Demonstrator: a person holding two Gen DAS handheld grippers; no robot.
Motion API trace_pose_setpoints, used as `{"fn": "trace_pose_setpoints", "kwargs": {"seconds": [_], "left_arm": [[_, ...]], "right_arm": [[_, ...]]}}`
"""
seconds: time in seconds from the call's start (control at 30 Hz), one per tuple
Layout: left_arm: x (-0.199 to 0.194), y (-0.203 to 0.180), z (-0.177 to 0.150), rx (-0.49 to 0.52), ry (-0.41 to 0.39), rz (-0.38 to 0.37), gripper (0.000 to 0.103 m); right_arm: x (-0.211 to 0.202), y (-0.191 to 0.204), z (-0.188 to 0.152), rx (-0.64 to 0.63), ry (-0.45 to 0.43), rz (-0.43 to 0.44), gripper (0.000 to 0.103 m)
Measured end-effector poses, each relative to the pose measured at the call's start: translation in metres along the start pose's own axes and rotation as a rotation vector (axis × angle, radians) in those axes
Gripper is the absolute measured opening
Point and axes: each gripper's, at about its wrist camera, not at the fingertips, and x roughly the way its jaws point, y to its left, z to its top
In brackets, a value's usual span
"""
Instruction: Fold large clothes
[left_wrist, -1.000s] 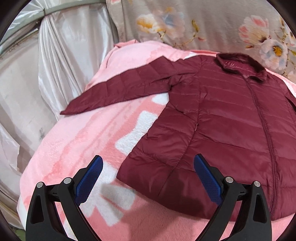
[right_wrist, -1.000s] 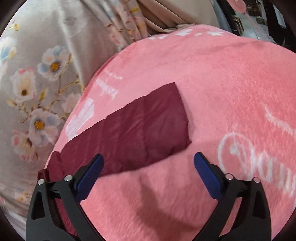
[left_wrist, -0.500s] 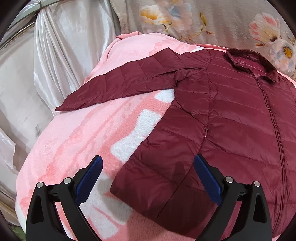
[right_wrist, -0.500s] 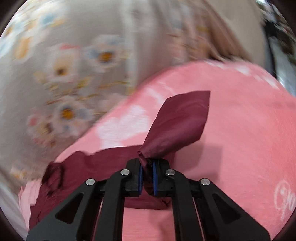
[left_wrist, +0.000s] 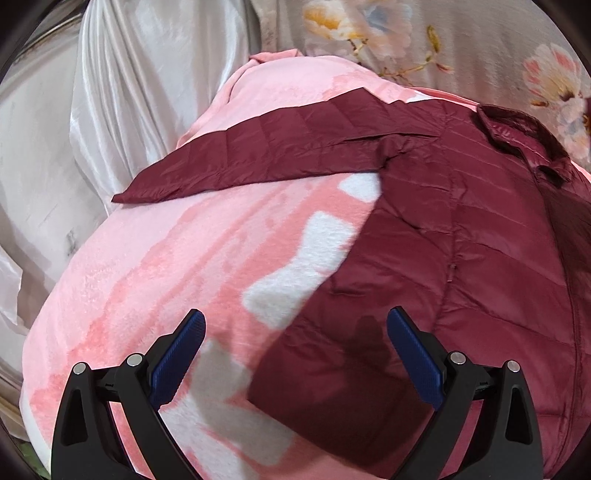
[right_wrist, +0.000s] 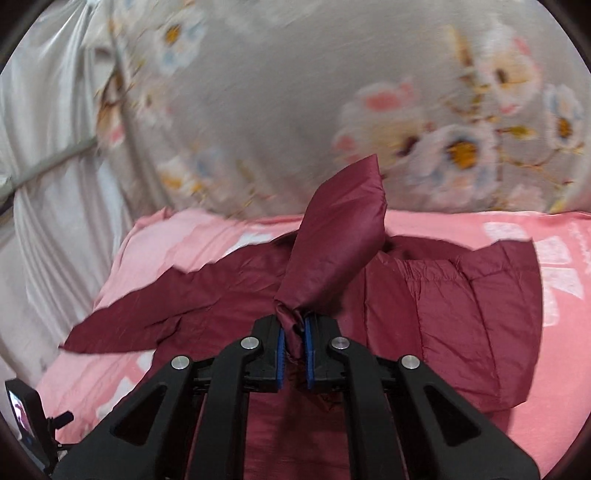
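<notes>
jacket: maroon quilted jacket (left_wrist: 461, 229) is lying front-up on the pink blanket (left_wrist: 184, 266), collar toward the far edge by the floral cloth (left_wrist: 424, 33), one sleeve (left_wrist: 258, 155) reaching out flat toward the blanket's left edge.
right gripper: right gripper (right_wrist: 294, 341) is pinching the cuff of the other sleeve (right_wrist: 332, 243); pads clamped tight on bunched fabric, cuff sticking up above the jacket body (background is blurring, so it is mid-swing).
left gripper: left gripper (left_wrist: 295, 354) is hovering over the jacket's near hem corner, fingers wide apart, nothing between them.
step: judging the right-hand sleeve is being carried across the chest for the first fold.
doing it well: should be laying the sleeve flat across the body, cuff pointing to the opposite side, no twist; pinch is only gripping a small bunch, so slippery shell could be sliding out.
left's job: likely should be pinning the hem or side so the body is not dragging along.
risk: puffy fill springing back, fold line wandering.
</notes>
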Motion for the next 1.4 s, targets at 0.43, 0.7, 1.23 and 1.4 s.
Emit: {"fn": "trace_pose_setpoints", "kwargs": {"seconds": [0.43, 0.7, 1.23, 1.4], "left_arm": [[-0.004, -0.002, 0.033, -0.065, 0.005, -0.281, 0.097], [0.039, -0.066, 0.072, -0.184, 0.181, -0.565, 0.097], [0.057, -0.125, 0.116, -0.124, 0.185, -0.567, 0.005], [0.03, -0.107, 0.138, -0.1, 0.038, -0.566, 0.003]], "right_arm": [[0.017, 0.047, -0.032, -0.008, 0.067, 0.168, 0.047], [-0.032, -0.072, -0.04, 0.17, 0.036, -0.056, 0.056], [0.02, -0.271, -0.082, 0.778, 0.103, -0.075, 0.052], [0.013, -0.259, -0.064, 0.696, 0.02, -0.072, 0.002]]}}
